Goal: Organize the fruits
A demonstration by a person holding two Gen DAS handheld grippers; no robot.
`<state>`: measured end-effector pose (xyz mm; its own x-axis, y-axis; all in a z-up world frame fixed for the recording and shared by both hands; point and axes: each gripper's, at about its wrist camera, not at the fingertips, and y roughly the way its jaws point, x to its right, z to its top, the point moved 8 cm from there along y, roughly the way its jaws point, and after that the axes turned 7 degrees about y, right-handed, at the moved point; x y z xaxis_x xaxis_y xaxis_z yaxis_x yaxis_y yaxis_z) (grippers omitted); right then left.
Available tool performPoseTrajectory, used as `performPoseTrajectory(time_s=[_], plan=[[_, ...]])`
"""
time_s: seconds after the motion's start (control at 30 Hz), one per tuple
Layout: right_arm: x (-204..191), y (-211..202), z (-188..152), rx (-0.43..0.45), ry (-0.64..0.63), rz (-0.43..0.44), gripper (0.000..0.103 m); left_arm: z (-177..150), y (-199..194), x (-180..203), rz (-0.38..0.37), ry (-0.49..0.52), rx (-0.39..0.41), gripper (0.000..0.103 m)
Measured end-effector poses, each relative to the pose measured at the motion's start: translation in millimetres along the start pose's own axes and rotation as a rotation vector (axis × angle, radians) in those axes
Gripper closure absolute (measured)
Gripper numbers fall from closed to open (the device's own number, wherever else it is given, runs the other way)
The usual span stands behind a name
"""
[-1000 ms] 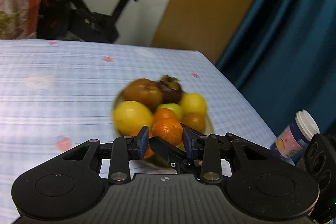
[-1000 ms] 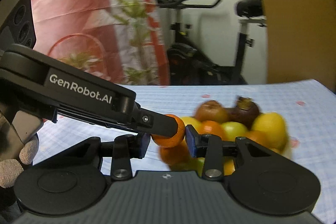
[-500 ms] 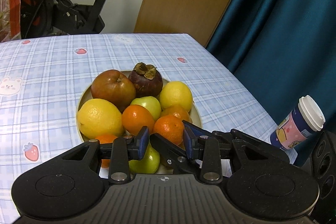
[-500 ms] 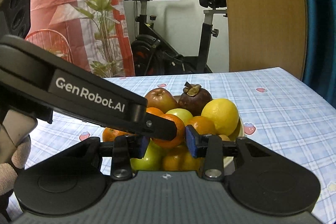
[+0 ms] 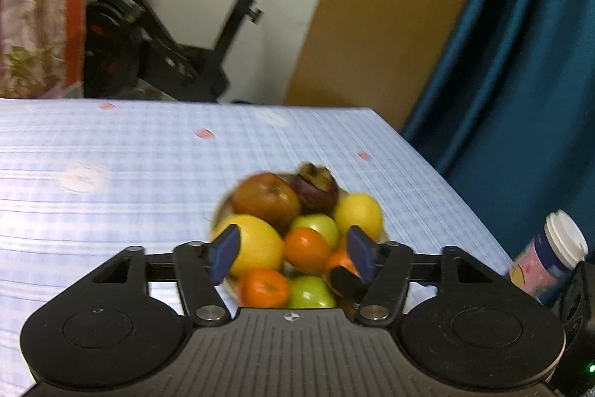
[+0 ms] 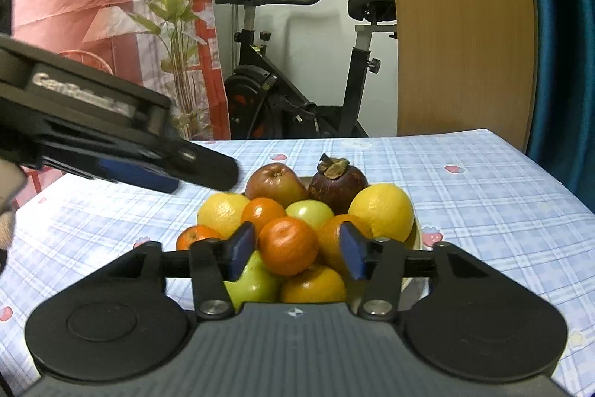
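- Left wrist view, blurred: left gripper (image 5: 292,250), its fingers just opened and spread, holds nothing above the fruit (image 5: 297,229) piled at 12 o'clock; a cup (image 5: 546,261) stands at 3 o'clock.
- Right wrist view: right gripper (image 6: 293,250), fingers just opened, seemingly clear of the orange (image 6: 288,244) between them; bowl (image 6: 414,233) mid-worktop (image 6: 483,181); the left gripper at 10 o'clock.
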<state>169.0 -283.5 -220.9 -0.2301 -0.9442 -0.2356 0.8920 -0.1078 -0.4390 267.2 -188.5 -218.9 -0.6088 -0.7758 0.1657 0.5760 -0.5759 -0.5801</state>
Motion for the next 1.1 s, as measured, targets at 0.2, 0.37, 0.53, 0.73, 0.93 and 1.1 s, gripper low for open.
performPoseTrajectory(time_s=[0.2, 0.37, 0.53, 0.73, 0.93, 1.1], plan=[[4, -6, 11, -0.002, 0.039, -0.013, 0.016, 14, -34, -16, 0.074, 0.019, 0.056, 0.013], [4, -17, 23, 0.015, 0.059, -0.037, 0.006, 21, -58, -21, 0.124, 0.039, 0.068, 0.012], [-6, -34, 39, 0.008, 0.052, 0.008, 0.0, 26, -89, -17, 0.129, 0.062, 0.111, 0.012], [-26, -62, 67, 0.004, 0.022, -0.011, 0.0, 34, -139, -13, 0.229, 0.116, 0.17, 0.009], [-44, -94, 92, 0.01, 0.018, 0.003, 0.0, 39, -188, -10, 0.345, 0.152, 0.21, 0.008], [-60, -122, 102, 0.042, 0.025, 0.007, 0.0, 41, -229, 0, 0.439, 0.143, 0.27, 0.006]])
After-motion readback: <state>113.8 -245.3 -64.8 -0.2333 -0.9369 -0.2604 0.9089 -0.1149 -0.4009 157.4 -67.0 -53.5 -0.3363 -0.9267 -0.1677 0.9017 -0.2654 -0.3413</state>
